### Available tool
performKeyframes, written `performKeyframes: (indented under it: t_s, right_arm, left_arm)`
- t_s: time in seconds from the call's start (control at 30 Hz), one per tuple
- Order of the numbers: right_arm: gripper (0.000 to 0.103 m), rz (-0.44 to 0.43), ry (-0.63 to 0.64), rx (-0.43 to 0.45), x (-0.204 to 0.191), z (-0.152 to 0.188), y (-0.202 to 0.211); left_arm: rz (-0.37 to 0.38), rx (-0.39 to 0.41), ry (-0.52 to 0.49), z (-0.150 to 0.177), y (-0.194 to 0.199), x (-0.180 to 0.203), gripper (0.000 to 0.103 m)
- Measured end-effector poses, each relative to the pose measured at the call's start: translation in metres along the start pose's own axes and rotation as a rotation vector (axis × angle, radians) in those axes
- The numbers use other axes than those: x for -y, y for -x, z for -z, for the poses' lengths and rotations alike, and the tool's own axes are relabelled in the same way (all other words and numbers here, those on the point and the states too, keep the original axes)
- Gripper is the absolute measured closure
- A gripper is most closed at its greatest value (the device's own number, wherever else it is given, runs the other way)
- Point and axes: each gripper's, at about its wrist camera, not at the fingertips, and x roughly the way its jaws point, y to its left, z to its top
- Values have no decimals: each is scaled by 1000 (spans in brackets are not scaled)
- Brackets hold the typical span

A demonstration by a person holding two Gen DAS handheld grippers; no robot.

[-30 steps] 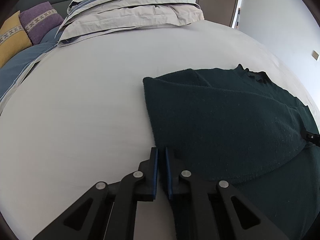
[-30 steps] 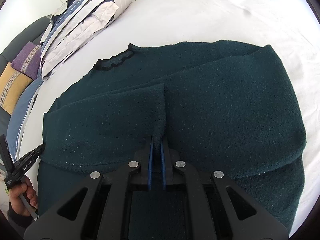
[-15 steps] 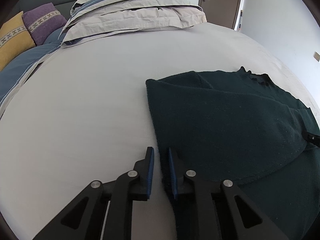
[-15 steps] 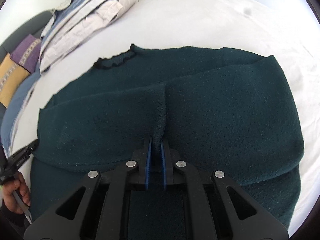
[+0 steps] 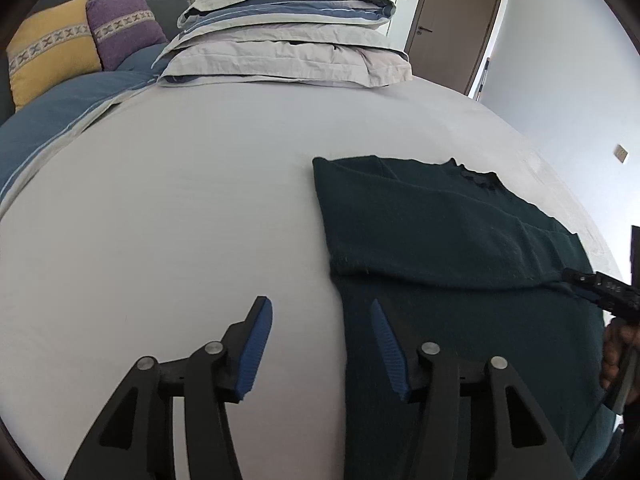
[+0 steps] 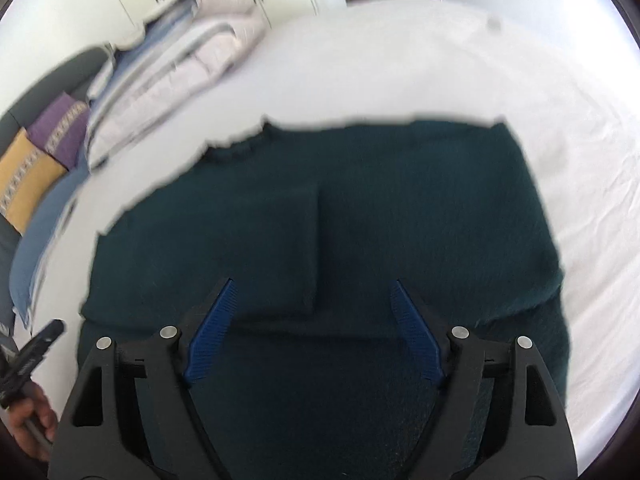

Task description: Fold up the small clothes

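A dark green sweater [image 5: 440, 240] lies flat on the white bed sheet [image 5: 180, 220], both sleeves folded in across its body. The left gripper [image 5: 319, 306] hovers over the sweater's left edge. Its jaws are opening and straddle that edge without touching it. In the right wrist view the sweater [image 6: 420, 200] fills the middle. The right gripper [image 6: 313, 283] hangs above the line where the two sleeve ends meet. Its jaws are opening with nothing pressed between them. Each gripper shows at the edge of the other's view: right gripper [image 5: 576, 278], left gripper [image 6: 48, 332].
A stack of folded grey and blue bedding [image 5: 288, 40] sits at the far end of the bed. Yellow [image 5: 52, 60] and purple [image 5: 120, 28] cushions lean against a dark sofa at the far left, above a blue cover [image 5: 52, 120]. A brown door [image 5: 452, 28] stands behind.
Both grippers were shut on sweater fabric and have let go, their jaws now wide apart. Both have risen and drawn back a little; the folded sleeves lie flat.
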Motion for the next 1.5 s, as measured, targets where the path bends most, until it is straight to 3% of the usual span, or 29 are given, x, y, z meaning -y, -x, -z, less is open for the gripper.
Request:
performKeyframes:
  t_s: [0.2, 0.37, 0.57, 0.63, 0.83, 0.97, 1.03, 1.3, 1.5]
  right_arm:
    - [34, -139, -58, 146, 14, 36, 83]
    - [34, -271, -33, 122, 29, 98, 138]
    - [39, -366, -106, 55, 54, 170, 162]
    - [43, -362, -113, 34, 62, 188, 165]
    - [43, -350, -116, 18, 83, 225, 185]
    - [44, -343, -125, 18, 94, 233, 192]
    - [50, -336, -122, 9, 99, 236, 194]
    - [50, -286, -106, 9, 106, 231, 206]
    - [50, -142, -122, -22, 136, 238, 224]
  left_arm:
    - [109, -86, 83, 61, 46, -13, 41]
    - [202, -181, 204, 115, 70, -29, 43]
    - [243, -280, 155, 156, 85, -17, 45]
    - [243, -311, 166, 165, 82, -16, 46]
    - [249, -340, 160, 170, 75, -12, 47]
    - [238, -356, 181, 175, 73, -14, 59]
    - [245, -360, 204, 176, 72, -18, 66]
    - [239, -376, 188, 176, 74, -14, 94]
    - [249, -340, 206, 174, 85, -18, 96]
